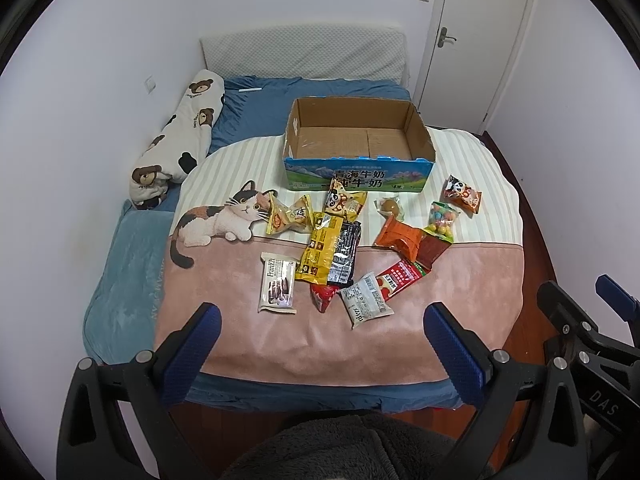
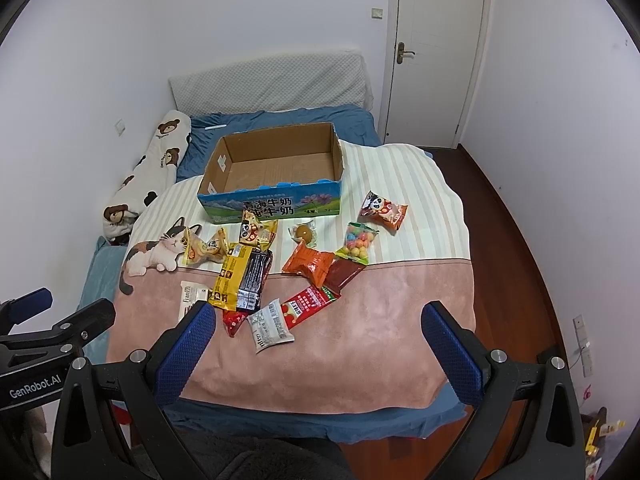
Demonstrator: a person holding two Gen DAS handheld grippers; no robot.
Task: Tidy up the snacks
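Bare pink blanket (image 1: 304, 344) strip along near bed edge, free of snacks. Open striped stretch right of cardboard box (image 2: 276, 174), near panda packet (image 2: 382, 207). Box far-centre, empty inside. Snack pile (image 1: 332, 252) mid-blanket, just near of box; white wafer packet (image 1: 278, 288) nearest left. Left gripper (image 1: 320, 344) wide, holding nothing, poised above near edge. Right gripper (image 2: 320, 348) likewise wide, empty, alongside to right.
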